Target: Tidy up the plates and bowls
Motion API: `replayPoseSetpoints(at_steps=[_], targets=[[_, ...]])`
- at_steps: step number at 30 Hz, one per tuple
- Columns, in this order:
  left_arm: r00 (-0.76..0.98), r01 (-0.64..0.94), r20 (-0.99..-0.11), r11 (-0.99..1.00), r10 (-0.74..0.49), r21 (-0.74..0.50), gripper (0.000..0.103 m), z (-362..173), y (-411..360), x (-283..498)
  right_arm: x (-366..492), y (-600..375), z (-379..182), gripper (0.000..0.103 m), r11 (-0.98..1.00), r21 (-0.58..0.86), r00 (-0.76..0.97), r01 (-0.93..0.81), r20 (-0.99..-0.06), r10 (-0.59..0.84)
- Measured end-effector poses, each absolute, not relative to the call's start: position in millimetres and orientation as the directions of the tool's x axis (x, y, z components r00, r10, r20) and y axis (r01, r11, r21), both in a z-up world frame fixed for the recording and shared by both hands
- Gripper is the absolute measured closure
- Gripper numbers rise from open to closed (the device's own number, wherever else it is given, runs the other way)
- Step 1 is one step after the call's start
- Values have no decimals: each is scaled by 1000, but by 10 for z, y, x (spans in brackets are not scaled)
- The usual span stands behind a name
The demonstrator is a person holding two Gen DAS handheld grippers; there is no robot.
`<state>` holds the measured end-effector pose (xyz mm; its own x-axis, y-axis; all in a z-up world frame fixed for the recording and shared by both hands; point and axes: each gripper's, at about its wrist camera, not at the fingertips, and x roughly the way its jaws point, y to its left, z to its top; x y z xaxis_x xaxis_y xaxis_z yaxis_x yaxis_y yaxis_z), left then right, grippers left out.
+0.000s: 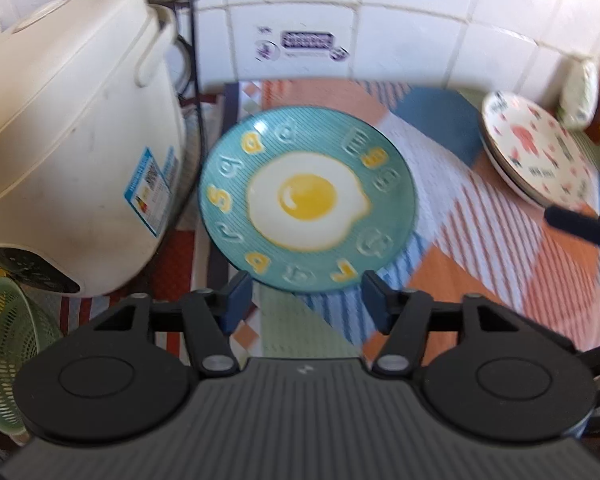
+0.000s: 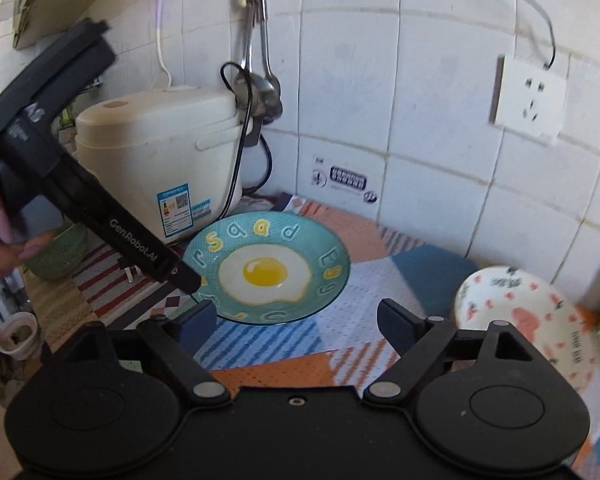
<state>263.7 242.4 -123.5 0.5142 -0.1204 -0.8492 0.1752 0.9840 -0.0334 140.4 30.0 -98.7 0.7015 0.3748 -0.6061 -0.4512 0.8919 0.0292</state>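
Left gripper (image 1: 308,292) jaws apart, empty, at the near rim of the egg plate (image 1: 306,204).

The round teal plate lies flat on the patterned mat (image 1: 480,248), just ahead of the left gripper, the nearer one; right gripper (image 2: 296,320) also gapes empty, the plate ahead-left, the flowered plate (image 2: 528,320) to its right. Both plates are bare. Rice cooker (image 1: 72,140) stands beside the egg plate.

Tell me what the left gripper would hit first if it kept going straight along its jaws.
Most likely the near rim of the teal egg plate. The left gripper has open, empty jaws lined up with it, though depth is hard to judge.
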Motion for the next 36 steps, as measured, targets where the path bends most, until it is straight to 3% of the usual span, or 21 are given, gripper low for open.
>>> replayPoseSetpoints(at_steps=[5, 10, 12, 14, 17, 20, 22, 23, 24, 25, 26, 33, 36], targets=[[558, 151, -824, 988, -100, -18, 36, -1395, 2546, 2741, 1707, 435, -1221, 18, 887, 119, 607, -446, -688, 397], [580, 132, -806, 990, -119, -51, 34, -1530, 2707, 2868, 1834, 514, -1343, 16, 907, 160, 622, -390, -680, 388], [578, 129, -802, 987, -152, -94, 27, -1574, 2797, 2912, 1937, 493, -1451, 16, 919, 215, 604, -330, -700, 381], [562, 115, -811, 987, -161, -116, 27, -1650, 2855, 2992, 2098, 487, -1572, 36, 907, 300, 520, -295, -746, 416], [543, 112, -829, 990, -133, -85, 27, -1781, 2865, 3101, 2203, 506, -1677, 39, 901, 362, 525, -241, -732, 435], [535, 127, -834, 989, -132, -75, 34, -1870, 2849, 3155, 2291, 472, -1752, 39, 888, 415, 532, -199, -715, 454], [524, 126, -840, 988, -140, -86, 56, -1928, 2850, 3176, 2359, 412, -1820, 40, 868, 472, 530, -153, -703, 475], [531, 132, -832, 986, -160, -106, 65, -1934, 2856, 3178, 2384, 386, -1852, 46, 861, 491, 536, -131, -696, 478], [538, 125, -828, 986, -159, -109, 67, -1928, 2856, 3177, 2409, 366, -1883, 53, 854, 507, 540, -115, -690, 482], [535, 118, -829, 986, -160, -114, 67, -1940, 2863, 3185, 2447, 360, -1913, 73, 863, 497, 541, -89, -704, 461], [539, 113, -825, 985, -171, -131, 67, -1956, 2887, 3185, 2480, 351, -1935, 85, 881, 469, 537, -68, -727, 428], [535, 107, -804, 965, -259, -240, 64, -2032, 3016, 3219, 2570, 280, -2014, 87, 845, 534, 522, -32, -712, 470], [537, 139, -812, 974, -227, -181, 63, -2006, 2938, 3214, 2617, 214, -2056, 90, 817, 577, 512, -7, -700, 498]])
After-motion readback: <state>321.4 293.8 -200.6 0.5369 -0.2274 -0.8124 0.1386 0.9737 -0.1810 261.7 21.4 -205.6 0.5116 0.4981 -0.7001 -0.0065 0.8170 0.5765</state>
